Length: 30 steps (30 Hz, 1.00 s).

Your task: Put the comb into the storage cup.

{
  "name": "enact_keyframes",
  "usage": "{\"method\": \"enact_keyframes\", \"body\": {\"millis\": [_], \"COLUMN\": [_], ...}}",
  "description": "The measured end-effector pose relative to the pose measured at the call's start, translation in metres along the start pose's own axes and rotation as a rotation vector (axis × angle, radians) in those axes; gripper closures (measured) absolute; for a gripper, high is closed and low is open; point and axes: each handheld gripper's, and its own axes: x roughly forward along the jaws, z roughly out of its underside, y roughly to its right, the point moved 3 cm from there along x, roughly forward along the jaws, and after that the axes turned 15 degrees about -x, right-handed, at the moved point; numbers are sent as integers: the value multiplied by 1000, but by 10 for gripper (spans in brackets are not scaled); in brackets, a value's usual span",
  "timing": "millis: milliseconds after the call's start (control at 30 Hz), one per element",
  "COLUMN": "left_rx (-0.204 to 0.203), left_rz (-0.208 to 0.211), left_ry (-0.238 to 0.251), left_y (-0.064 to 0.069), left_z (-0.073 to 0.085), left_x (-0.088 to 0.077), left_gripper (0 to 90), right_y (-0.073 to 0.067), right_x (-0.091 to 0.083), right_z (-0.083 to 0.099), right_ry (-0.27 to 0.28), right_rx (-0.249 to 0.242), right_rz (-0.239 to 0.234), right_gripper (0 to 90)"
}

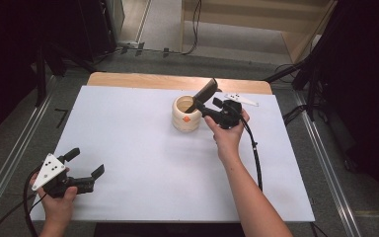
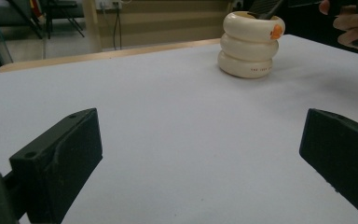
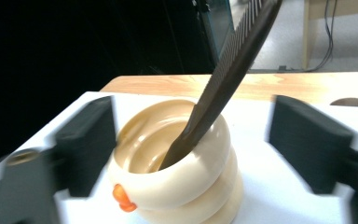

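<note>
A cream cup shaped like stacked rings [image 1: 186, 114] [image 2: 251, 44] [image 3: 177, 182], with an orange mark on its side, stands on the white table towards the back. A dark comb [image 1: 205, 94] [image 3: 228, 79] stands in it, leaning on the rim and pointing up to the right. My right gripper [image 1: 207, 106] [image 3: 193, 135] is just right of the cup, open, its jaws wide on either side of the comb without touching it. My left gripper [image 1: 85, 163] [image 2: 200, 154] rests open near the front left corner, with bare table between its jaws.
The white sheet [image 1: 143, 148] covers the table, with a wooden strip [image 1: 177, 81] along the far edge. A small white plate with dots [image 1: 242, 98] lies behind the right hand. Dark stands and cables surround the table.
</note>
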Motion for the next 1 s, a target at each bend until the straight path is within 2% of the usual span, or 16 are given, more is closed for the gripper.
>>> {"method": "enact_keyframes", "body": {"millis": [67, 133, 167, 267, 300, 433, 533, 700, 867, 1000], "left_rx": [-6, -11, -13, -11, -11, -11, -11, -11, -13, -13], "left_rz": [2, 8, 8, 11, 10, 11, 11, 12, 11, 13], "left_ry": [4, 8, 10, 10, 10, 11, 12, 14, 15, 12], "left_y": [0, 0, 0, 0, 1, 1, 1, 2, 2, 2], "left_z": [0, -1, -2, -2, -2, -2, -2, -3, -3, -2], "left_x": [0, -1, -1, -2, -2, -2, -2, -2, -2, -1], "left_gripper": [0, 0, 0, 0, 0, 0, 0, 0, 0, 0], "right_y": [-1, -2, -3, -5, -6, -6, -6, -5, -3, -1], "right_x": [-2, -6, -8, -15, -19, -31, -42, -52, -62, -72], "right_z": [0, -1, -1, -3, -4, -5, -4, 0, 4, 8], "right_ry": [4, 8, 8, 0, 10, 31, 36, 43, 40, 41], "right_rx": [-9, -39, -49, -80, -91, -108, -137, -144, -174, -195], "right_rz": [-14, -27, -35, -17, -34, -38, -41, -42, -51, -39], "right_gripper": [63, 0, 0, 0, 0, 0, 0, 0, 0, 0]}}
